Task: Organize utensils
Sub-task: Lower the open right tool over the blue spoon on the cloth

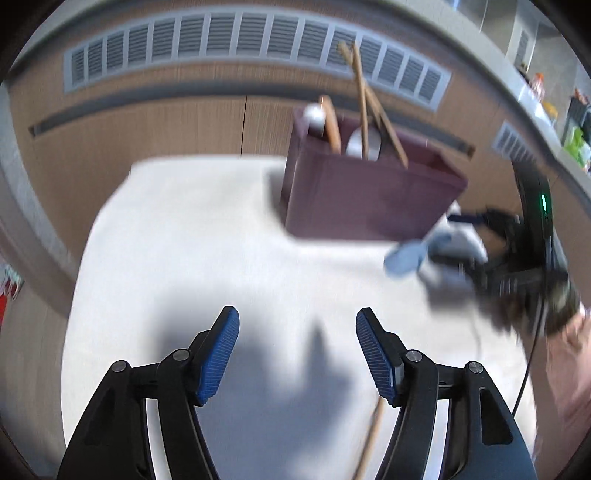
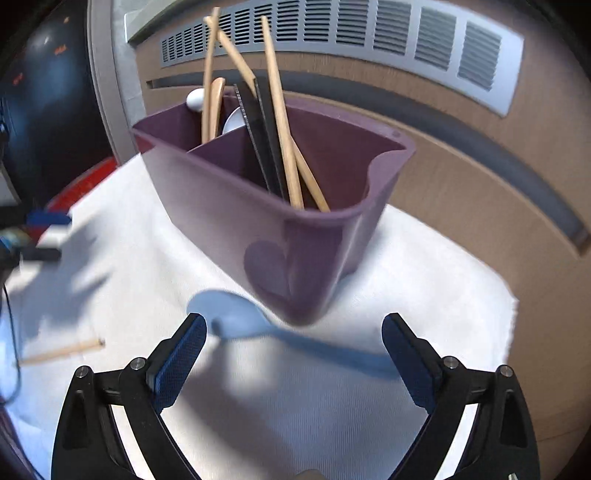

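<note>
The jaws of the left gripper [image 1: 297, 354] are seen spread apart with nothing between them, above the white cloth [image 1: 184, 240] that covers the counter. A single wooden chopstick [image 1: 370, 439] lies on the cloth just under the right-hand jaw.

The jaws of the right gripper [image 2: 294, 356] are held wide open, and a light blue spoon [image 2: 236, 314] lies on the cloth between them, its bowl near the left-hand jaw and its handle running toward the other; the pads are not pressed on it.

Just beyond the spoon stands the purple utensil holder [image 2: 229, 206], divided into compartments. Wooden chopsticks [image 2: 277, 110] and dark utensils [image 2: 258, 125] lean in the nearer compartment; a white spoon [image 2: 194, 99] and further wooden pieces stand in the farther one. Behind it runs a wood-panelled wall with a grey vent grille [image 2: 406, 33].
</note>
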Available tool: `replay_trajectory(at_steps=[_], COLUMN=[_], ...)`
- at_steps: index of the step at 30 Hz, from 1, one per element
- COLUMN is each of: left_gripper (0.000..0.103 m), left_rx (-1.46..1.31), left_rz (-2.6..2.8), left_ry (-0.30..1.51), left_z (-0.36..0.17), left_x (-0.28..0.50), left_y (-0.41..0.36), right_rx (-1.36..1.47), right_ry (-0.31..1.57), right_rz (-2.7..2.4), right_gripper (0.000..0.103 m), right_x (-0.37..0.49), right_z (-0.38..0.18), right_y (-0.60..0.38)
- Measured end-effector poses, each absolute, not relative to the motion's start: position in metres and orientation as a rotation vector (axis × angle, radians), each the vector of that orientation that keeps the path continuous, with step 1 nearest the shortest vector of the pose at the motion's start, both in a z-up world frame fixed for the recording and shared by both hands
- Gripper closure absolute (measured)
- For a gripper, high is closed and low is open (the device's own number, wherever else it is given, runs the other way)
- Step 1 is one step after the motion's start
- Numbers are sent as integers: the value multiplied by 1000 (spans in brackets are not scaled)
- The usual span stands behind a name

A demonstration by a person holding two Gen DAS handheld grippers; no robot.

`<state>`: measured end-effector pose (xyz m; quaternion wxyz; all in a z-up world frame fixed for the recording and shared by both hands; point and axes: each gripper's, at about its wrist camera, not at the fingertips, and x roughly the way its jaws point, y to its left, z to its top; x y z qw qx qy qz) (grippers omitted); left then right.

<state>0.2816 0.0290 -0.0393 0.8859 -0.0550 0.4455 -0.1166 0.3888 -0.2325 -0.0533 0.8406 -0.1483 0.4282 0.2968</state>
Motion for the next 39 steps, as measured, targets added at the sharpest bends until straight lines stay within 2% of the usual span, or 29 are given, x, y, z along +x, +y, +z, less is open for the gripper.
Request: replay_trajectory(at_steps=[5, 13, 15, 18, 20, 23, 28, 31, 39], left_gripper=[35, 31, 30, 28, 27, 20, 20, 20, 20], left_rx=[-107, -115, -112, -106, -111, -140, -160, -161, -176], left_rz=[-237, -260, -273, -277, -269, -255, -249, -237, -259], left_ry=[966, 962, 963, 958, 948, 939, 967, 994, 1016], left_z=[-49, -49, -47, -42, -37, -32, -33, -38, -46], left_x=[266, 256, 256, 252, 249, 247, 243, 244, 247], left_y=[39, 40, 39, 42, 45, 54, 63, 66, 64], right_rx=[-289, -212, -271, -399, -431, -400, -361, -276, -196], right_ry=[994, 1168, 1136, 974, 938, 987, 976, 1063, 1186], right_rz=[622, 739, 781, 772, 730, 678, 640, 708, 841], right_gripper=[8, 8, 9, 9, 8, 7, 7, 6, 3], right_x=[396, 339, 319, 303, 316, 356, 404, 425, 371], right_z=[-64, -69, -61, -39, -37, -51, -69, -78, -74], right_y=[-230, -219, -209, -200, -207, -209, -217, -222, -220])
